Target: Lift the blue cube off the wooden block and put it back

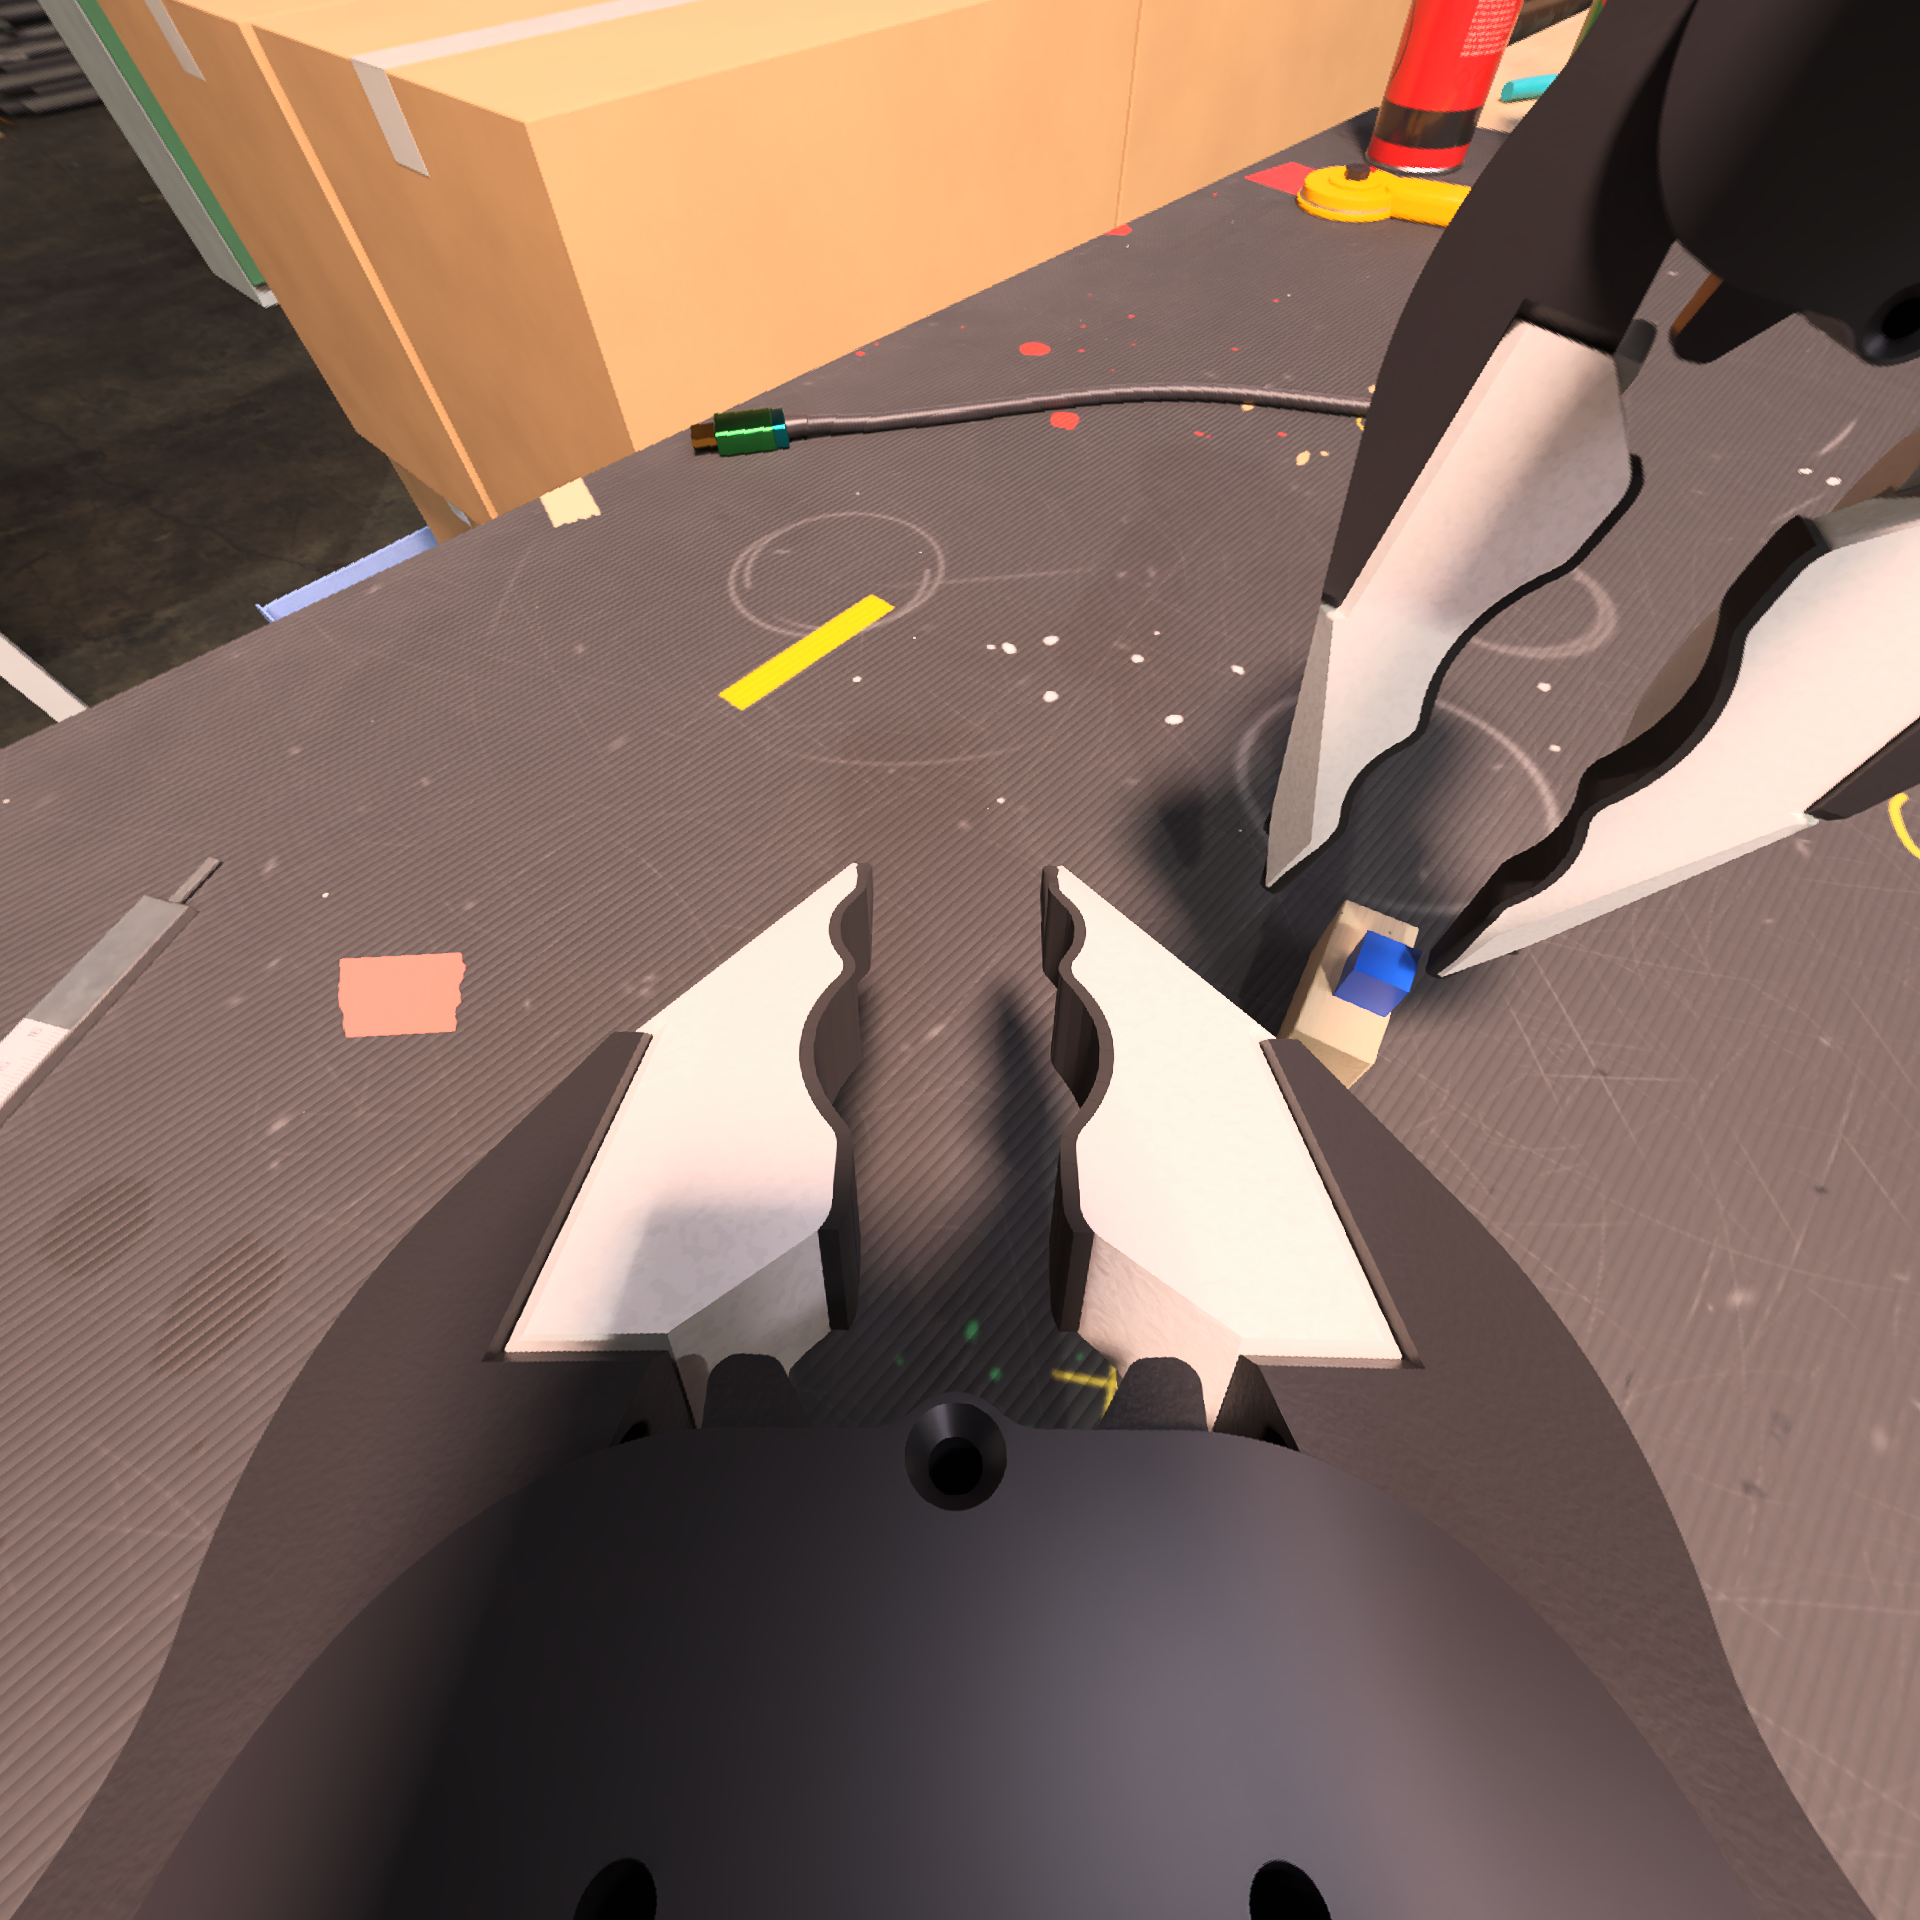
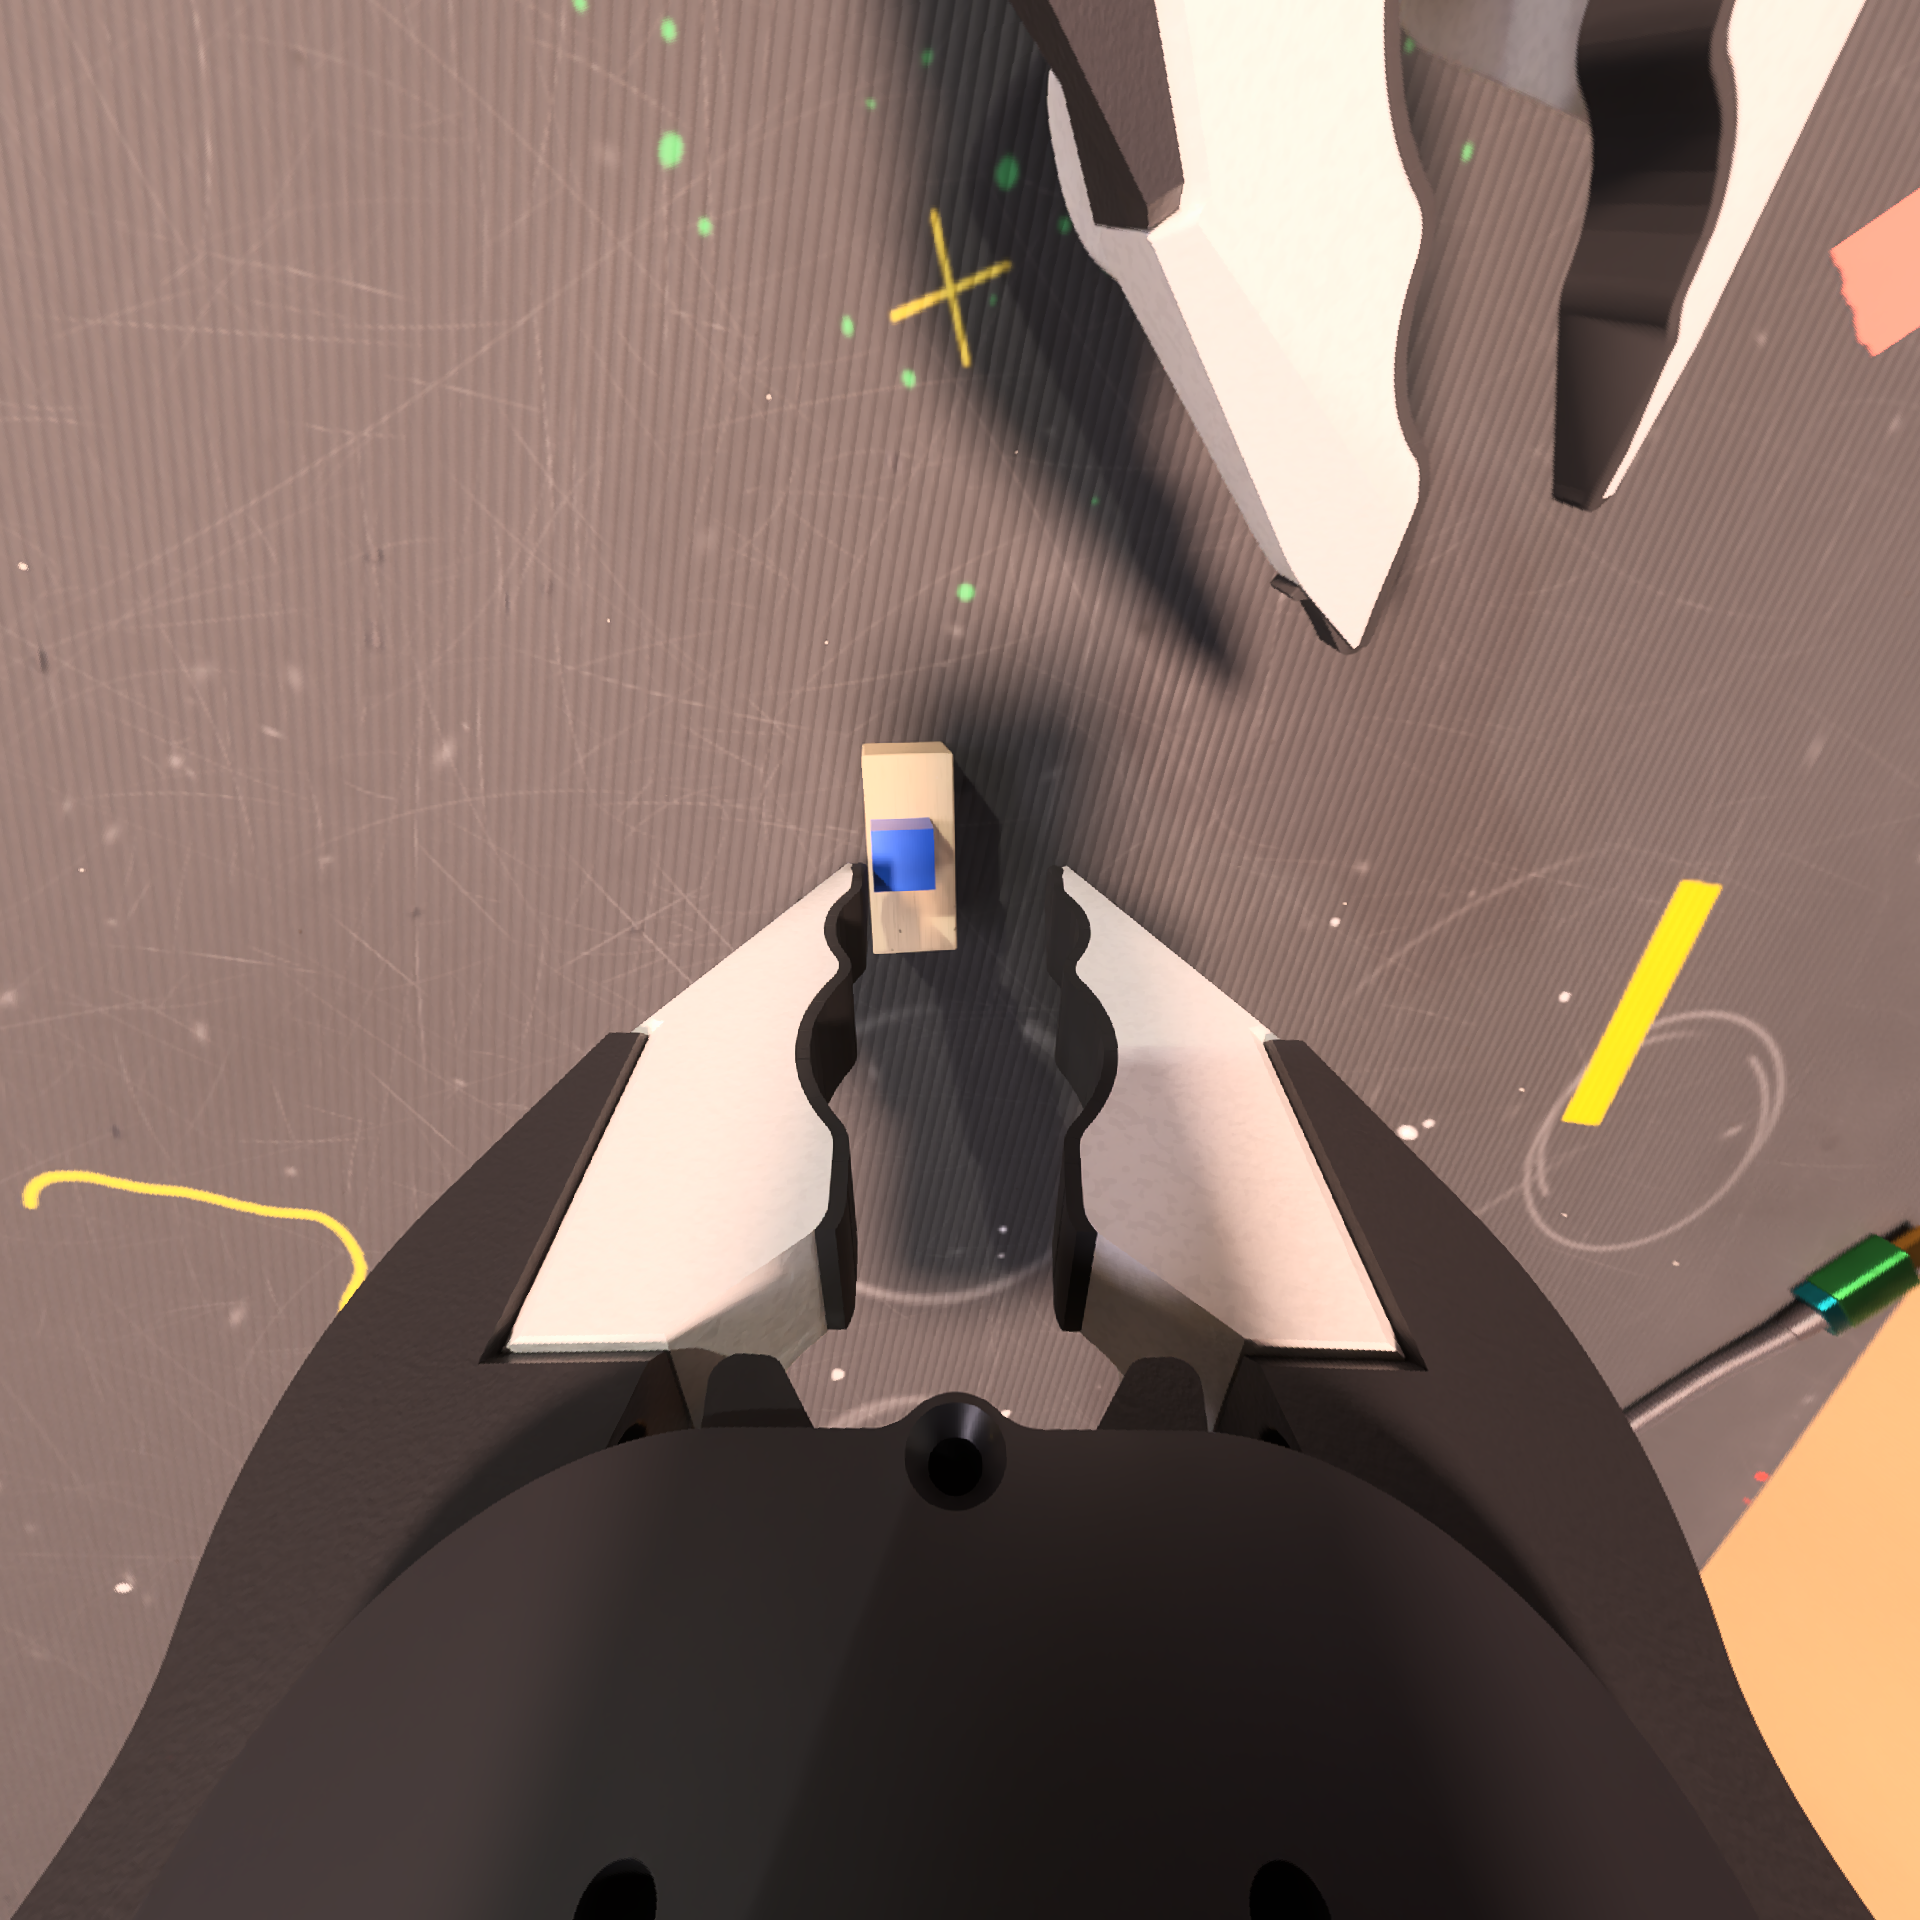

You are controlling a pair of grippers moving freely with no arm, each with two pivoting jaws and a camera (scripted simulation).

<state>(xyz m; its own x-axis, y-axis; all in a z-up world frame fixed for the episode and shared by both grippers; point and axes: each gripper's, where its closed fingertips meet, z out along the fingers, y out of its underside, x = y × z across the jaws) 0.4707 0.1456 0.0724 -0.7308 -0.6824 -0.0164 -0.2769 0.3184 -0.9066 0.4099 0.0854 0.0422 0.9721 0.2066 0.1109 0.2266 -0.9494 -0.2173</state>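
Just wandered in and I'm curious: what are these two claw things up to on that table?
The right tool hangs open just above a small blue cube, which sits on a wooden block on the dark table. It looks about to pick the cube up; nothing is gripped yet. The left tool is off to the side, open and empty, over bare table.

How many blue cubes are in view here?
1. The blue cube sits on the wooden block, just beyond the open right tool. Others could be hidden behind the tools.
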